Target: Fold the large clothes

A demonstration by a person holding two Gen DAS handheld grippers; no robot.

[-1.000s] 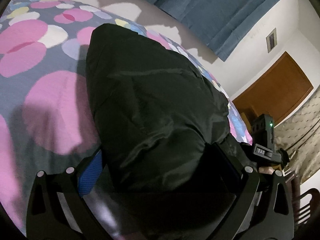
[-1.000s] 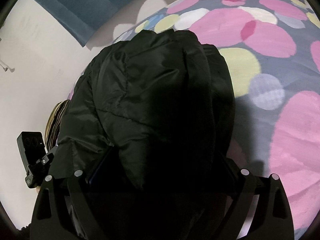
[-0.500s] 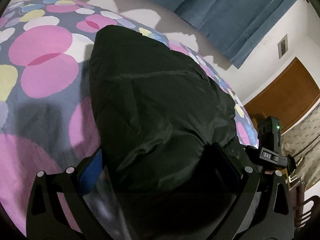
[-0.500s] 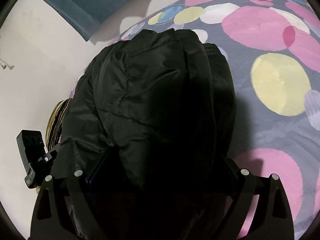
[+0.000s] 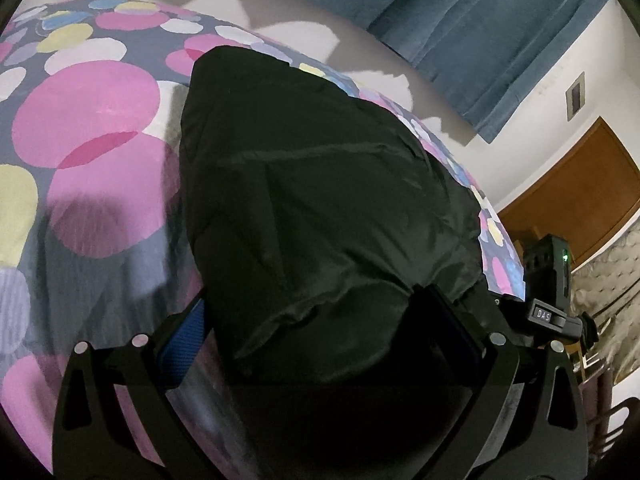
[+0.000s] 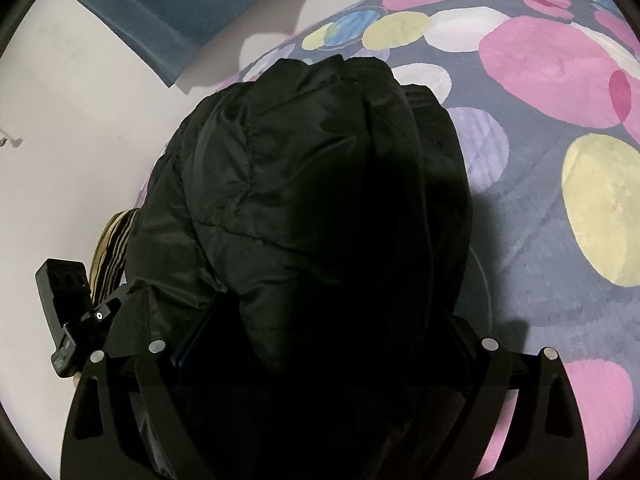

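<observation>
A black padded jacket (image 5: 320, 200) lies bunched over a bed with a grey cover printed with pink, yellow and white circles (image 5: 88, 120). My left gripper (image 5: 320, 320) is shut on the jacket's near edge; the fabric bulges between its fingers and hides the tips. In the right wrist view the same jacket (image 6: 304, 200) fills the middle, and my right gripper (image 6: 324, 332) is shut on its near edge too, tips buried in the fabric. The other gripper's body shows in each view, on the right in the left wrist view (image 5: 548, 280) and on the left in the right wrist view (image 6: 68, 312).
A blue curtain (image 5: 460, 20) hangs behind the bed. A brown wooden door (image 5: 580, 200) stands at the right, with a white wall around it. A striped cushion (image 6: 112, 248) lies at the bed's left edge. The patterned cover (image 6: 560, 200) spreads to the right.
Both grippers have carried the held jacket edge across the bed; the cover's circles have slid past underneath. The grip on the jacket is unchanged.
</observation>
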